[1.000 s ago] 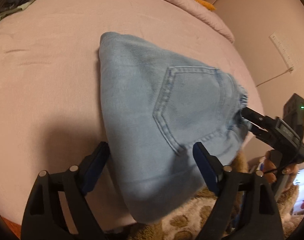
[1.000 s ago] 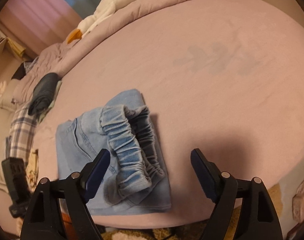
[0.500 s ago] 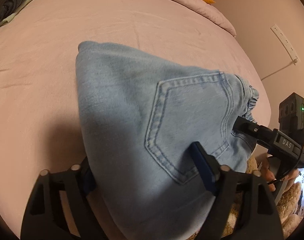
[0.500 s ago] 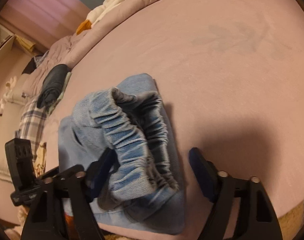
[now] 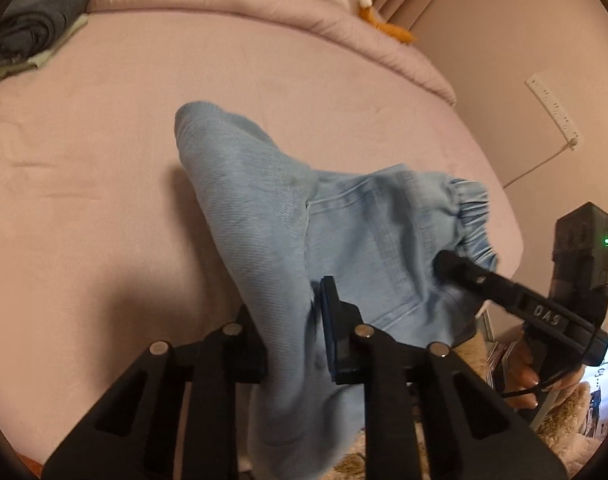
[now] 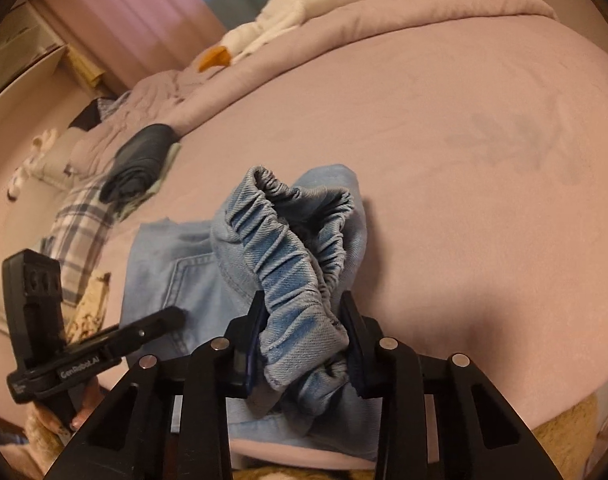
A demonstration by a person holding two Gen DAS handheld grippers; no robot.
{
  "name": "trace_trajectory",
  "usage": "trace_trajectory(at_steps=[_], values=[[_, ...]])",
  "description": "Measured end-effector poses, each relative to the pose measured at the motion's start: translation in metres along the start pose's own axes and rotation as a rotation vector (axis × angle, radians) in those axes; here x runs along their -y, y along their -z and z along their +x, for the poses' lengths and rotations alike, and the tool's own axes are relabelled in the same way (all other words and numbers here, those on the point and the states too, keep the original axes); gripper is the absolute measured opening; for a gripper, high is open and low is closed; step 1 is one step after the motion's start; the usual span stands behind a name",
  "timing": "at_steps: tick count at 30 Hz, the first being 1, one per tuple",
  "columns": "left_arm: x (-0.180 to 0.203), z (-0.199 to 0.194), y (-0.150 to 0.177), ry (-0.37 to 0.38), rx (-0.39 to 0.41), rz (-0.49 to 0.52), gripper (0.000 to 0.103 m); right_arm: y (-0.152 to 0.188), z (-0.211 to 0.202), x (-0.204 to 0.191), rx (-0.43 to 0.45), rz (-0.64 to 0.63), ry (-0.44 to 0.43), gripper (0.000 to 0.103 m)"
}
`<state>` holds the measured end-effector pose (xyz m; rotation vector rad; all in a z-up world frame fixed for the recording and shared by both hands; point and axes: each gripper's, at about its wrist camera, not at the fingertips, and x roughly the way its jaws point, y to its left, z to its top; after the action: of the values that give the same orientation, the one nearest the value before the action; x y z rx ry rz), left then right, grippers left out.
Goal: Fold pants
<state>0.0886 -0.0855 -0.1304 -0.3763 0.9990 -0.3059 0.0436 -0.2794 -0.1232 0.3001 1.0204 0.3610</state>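
The left tongs (image 5: 294, 334) pinch a thick fold of the pants (image 5: 264, 216); the right tongs (image 6: 302, 336) clamp the bunched elastic waistband (image 6: 288, 248). The pants lie at the bed (image 5: 104, 152) edge, and a thick layer may well slip free, spoiling the fold.

Pants (image 5: 264, 216) lower hem cut off by frame bottom; denim hides left gripper's (image 5: 294, 336) fingers (image 5: 332, 320) partly.

Pink bed (image 6: 444, 184): jeans (image 6: 164, 280), dark folded clothes (image 6: 138, 162).
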Motion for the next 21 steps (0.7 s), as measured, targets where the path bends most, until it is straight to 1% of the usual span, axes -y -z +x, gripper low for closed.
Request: trace_trajectory(at_steps=[3, 7, 10, 13, 16, 21], values=[[-0.004, -0.02, -0.003, -0.026, 0.056, 0.014, 0.018, -0.004, -0.002, -0.016, 0.015, -0.031, -0.01, 0.036], [-0.017, -0.037, -0.012, -0.023, 0.092, -0.006, 0.018, -0.018, -0.002, -0.037, 0.04, -0.089, 0.006, 0.036], [-0.026, -0.045, -0.02, -0.039, 0.124, -0.006, 0.018, -0.028, 0.003, -0.05, 0.056, -0.132, 0.014, 0.036], [-0.035, -0.048, -0.026, -0.054, 0.146, -0.012, 0.018, -0.038, 0.011, -0.056, 0.061, -0.145, 0.017, 0.036], [-0.041, -0.048, -0.037, -0.068, 0.144, -0.013, 0.018, -0.044, 0.021, -0.06, 0.054, -0.149, 0.03, 0.036], [-0.053, -0.035, -0.053, -0.097, 0.122, -0.013, 0.018, -0.053, 0.039, -0.067, 0.035, -0.16, 0.062, 0.036]])
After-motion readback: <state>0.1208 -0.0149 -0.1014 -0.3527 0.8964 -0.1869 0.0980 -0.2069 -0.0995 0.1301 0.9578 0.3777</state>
